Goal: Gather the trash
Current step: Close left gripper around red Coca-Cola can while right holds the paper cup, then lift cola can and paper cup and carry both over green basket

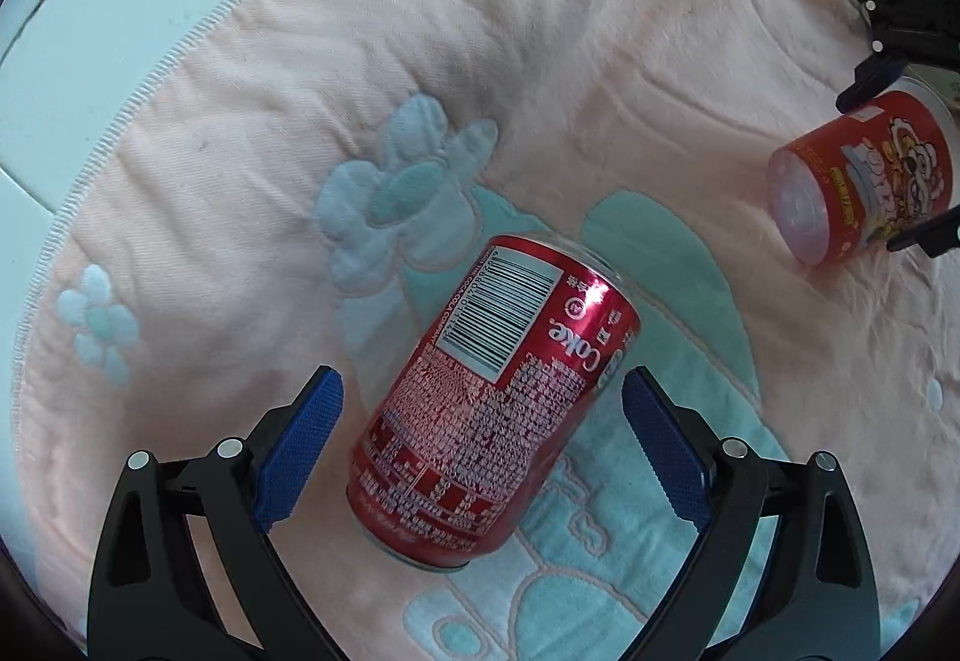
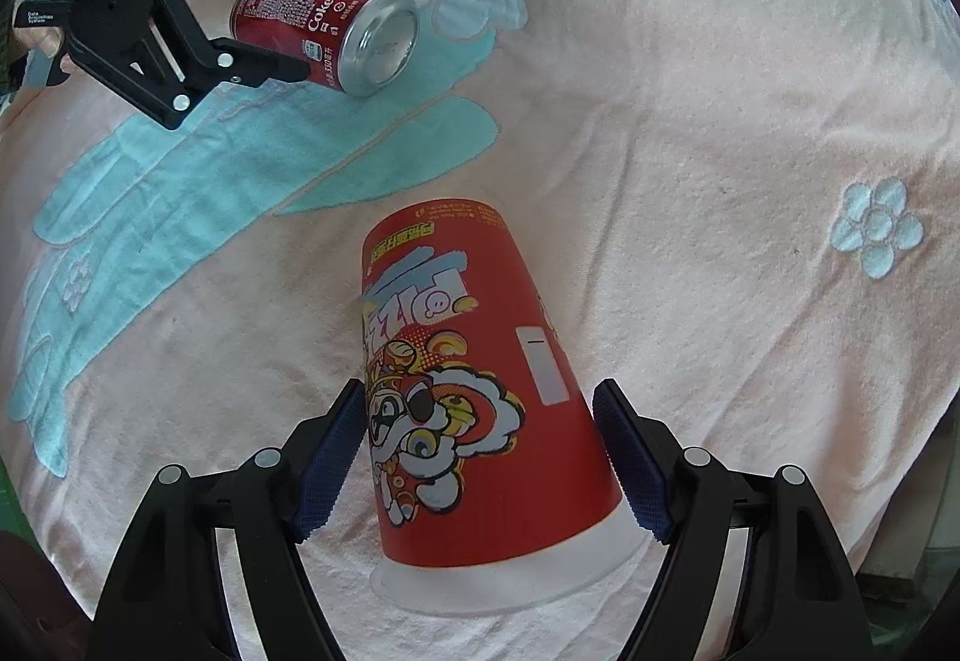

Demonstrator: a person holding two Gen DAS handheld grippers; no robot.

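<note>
my left claw point(image 1: 480, 391) gapes around the coke can point(image 1: 498, 391), gripping nothing; closing off-centre, that round can could roll away.

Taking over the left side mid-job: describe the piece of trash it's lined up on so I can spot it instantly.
On the pink blanket, find the blue flower. Just below it a red Coke can lies on its side between the open left hand-held gripper fingers. Unlike the red cartoon-printed paper cup, it is metal with a barcode.

Small print on Coke can point(image 1: 480, 403) illegible. Right hand-held gripper point(image 1: 894, 162) cut by frame edge beyond paper cup point(image 1: 864, 181); cup's far side hidden.
</note>
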